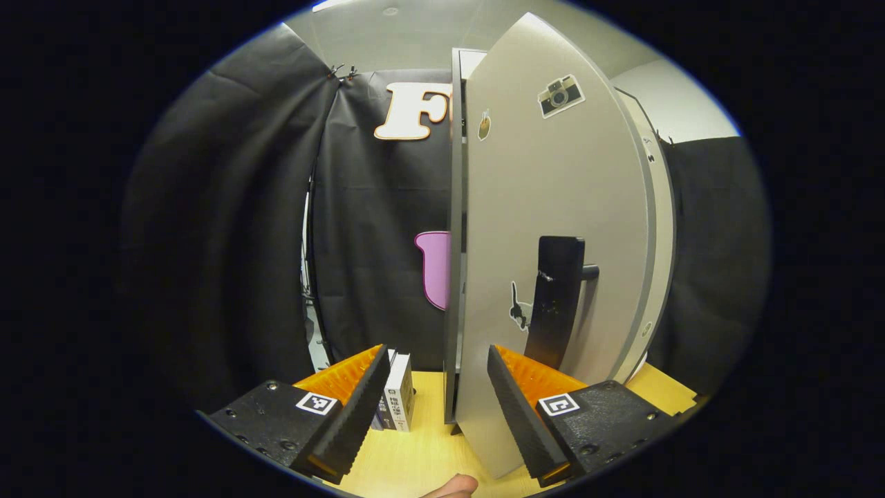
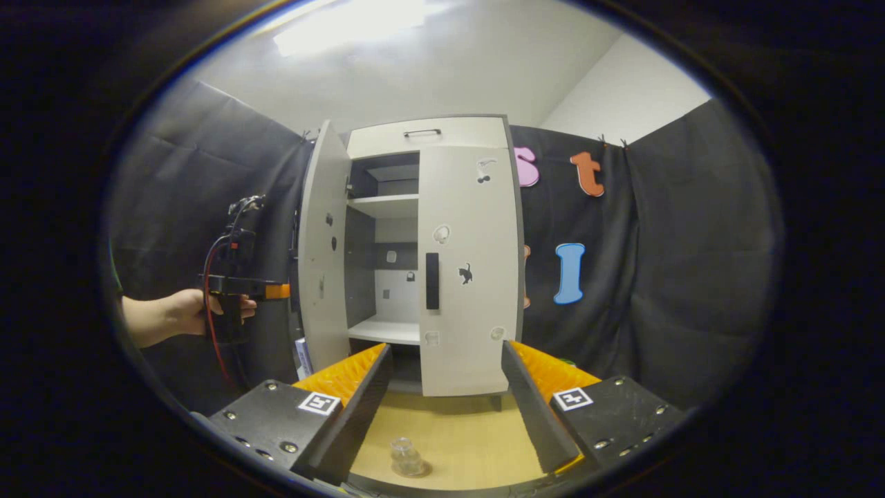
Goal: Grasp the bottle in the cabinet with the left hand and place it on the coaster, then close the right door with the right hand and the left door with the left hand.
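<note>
1. Grey and smooth, the left door [image 1: 553, 228] of the cabinet stands very near in the left gripper view, seen almost edge-on and swung open. It has a black handle [image 1: 556, 297], a camera sticker [image 1: 561, 95] near its top and a small cat sticker [image 1: 517, 306] beside the handle.
2. In the same view the left gripper [image 1: 434, 401] has its jaws wide apart and holds nothing; the lower edge of the door lies between the two fingers. A small box [image 1: 399, 389] stands on the wooden table [image 1: 415, 460], just beside the left finger.
3. In the right gripper view the white cabinet [image 2: 415, 256] stands at the back of the table [image 2: 456, 436]. Its right door [image 2: 470, 270] is closed; the left door [image 2: 319, 256] is open, and the shelves [image 2: 382, 205] inside are visible.
4. The clear bottle [image 2: 406, 456] stands on the table in front of the cabinet, on a round coaster [image 2: 423, 470], low between the fingers of the right gripper [image 2: 446, 408]. This gripper is also wide open and empty.
5. At the left of this view, a hand [image 2: 183, 311] holds the left gripper [image 2: 276, 290] beside the outer face of the open door.
</note>
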`<action>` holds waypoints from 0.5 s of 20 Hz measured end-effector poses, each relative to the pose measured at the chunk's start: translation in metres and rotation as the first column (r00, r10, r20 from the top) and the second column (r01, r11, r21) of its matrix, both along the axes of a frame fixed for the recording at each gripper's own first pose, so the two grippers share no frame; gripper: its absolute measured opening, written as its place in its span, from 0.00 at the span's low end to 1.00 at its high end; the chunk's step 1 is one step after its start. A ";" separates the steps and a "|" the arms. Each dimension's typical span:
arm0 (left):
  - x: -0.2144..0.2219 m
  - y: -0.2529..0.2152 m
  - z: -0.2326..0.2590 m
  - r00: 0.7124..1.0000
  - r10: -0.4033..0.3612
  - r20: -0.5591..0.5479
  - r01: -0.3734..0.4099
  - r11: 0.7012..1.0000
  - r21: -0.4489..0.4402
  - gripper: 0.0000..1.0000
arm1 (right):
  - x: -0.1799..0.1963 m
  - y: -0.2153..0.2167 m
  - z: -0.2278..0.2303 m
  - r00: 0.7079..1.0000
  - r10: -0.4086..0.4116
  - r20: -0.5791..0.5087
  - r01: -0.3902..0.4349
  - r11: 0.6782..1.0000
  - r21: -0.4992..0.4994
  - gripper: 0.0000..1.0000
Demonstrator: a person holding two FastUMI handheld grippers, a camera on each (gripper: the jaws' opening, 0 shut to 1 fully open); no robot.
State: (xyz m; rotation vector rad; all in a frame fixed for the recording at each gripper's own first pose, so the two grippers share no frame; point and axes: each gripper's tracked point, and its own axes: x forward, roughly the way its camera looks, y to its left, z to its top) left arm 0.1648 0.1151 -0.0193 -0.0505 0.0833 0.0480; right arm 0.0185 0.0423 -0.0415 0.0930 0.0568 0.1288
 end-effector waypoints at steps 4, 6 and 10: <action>0.007 -0.007 -0.007 1.000 0.003 -0.023 -0.003 1.000 -0.007 0.91 | 0.004 -0.001 -0.003 1.000 0.003 -0.014 -0.003 1.000 -0.001 0.93; 0.012 -0.014 -0.010 0.999 -0.008 -0.037 0.007 1.000 -0.023 0.90 | 0.004 -0.003 -0.002 1.000 0.009 -0.017 -0.009 1.000 -0.006 0.93; 0.020 -0.023 -0.007 1.000 -0.010 -0.026 0.010 1.000 -0.007 0.90 | 0.010 -0.009 -0.003 1.000 0.001 -0.022 0.000 1.000 0.012 0.93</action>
